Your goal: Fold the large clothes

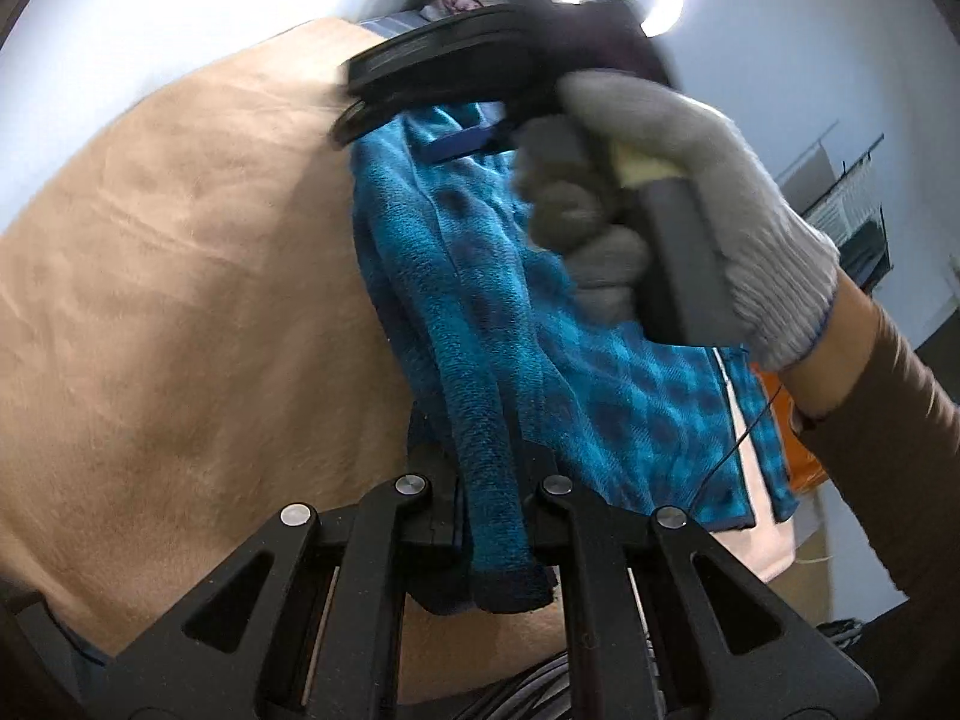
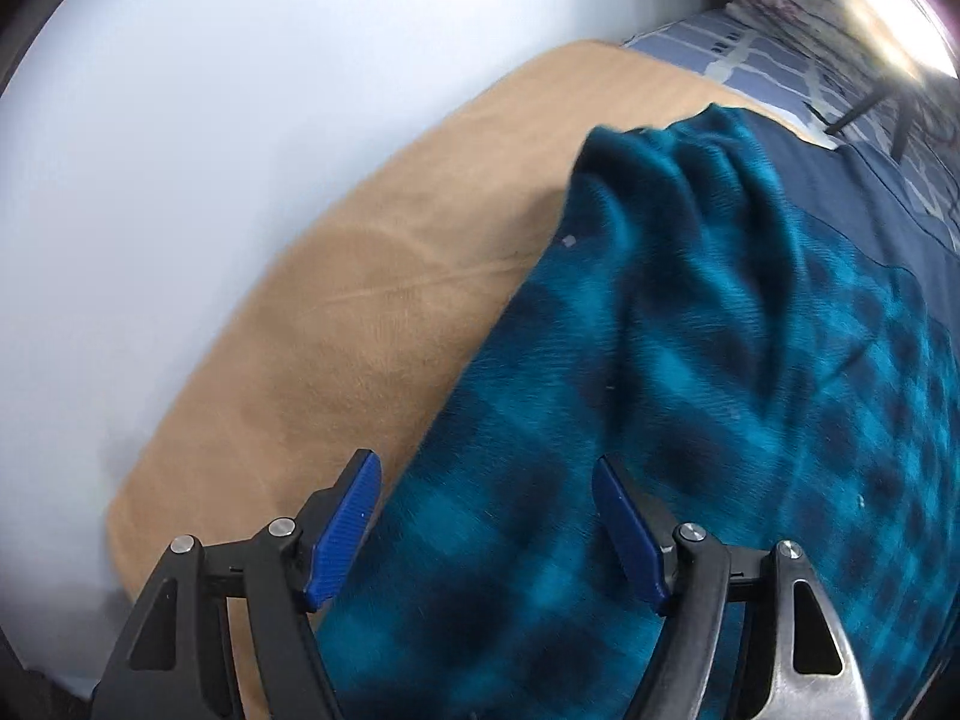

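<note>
The garment (image 2: 690,360) ahead of the right gripper (image 2: 486,528) is thick, fuzzy teal fleece with a matt nap. Its blue finger pads (image 2: 348,528) look like ribbed plastic on matt black arms with shiny metal rivets. Left of it, the tan blanket (image 2: 372,324) looks soft, brushed and dull. A grey knit glove (image 1: 690,192) shows coarse yarn.

We see a fleece garment (image 2: 690,396) checked in teal and dark navy, with a plain navy band along its far edge. Under it we find a flat tan blanket (image 1: 180,300), unpatterned. Beyond that lies bedding (image 2: 756,54) striped in pale blue and white. Our right gripper (image 2: 486,531) has black arms and bright blue ribbed pads (image 2: 345,531); our left gripper (image 1: 489,516) is black with silver pins. The glove (image 1: 678,198) is grey knit (its cuff edged in blue), above a brown sleeve (image 1: 888,438).
</note>
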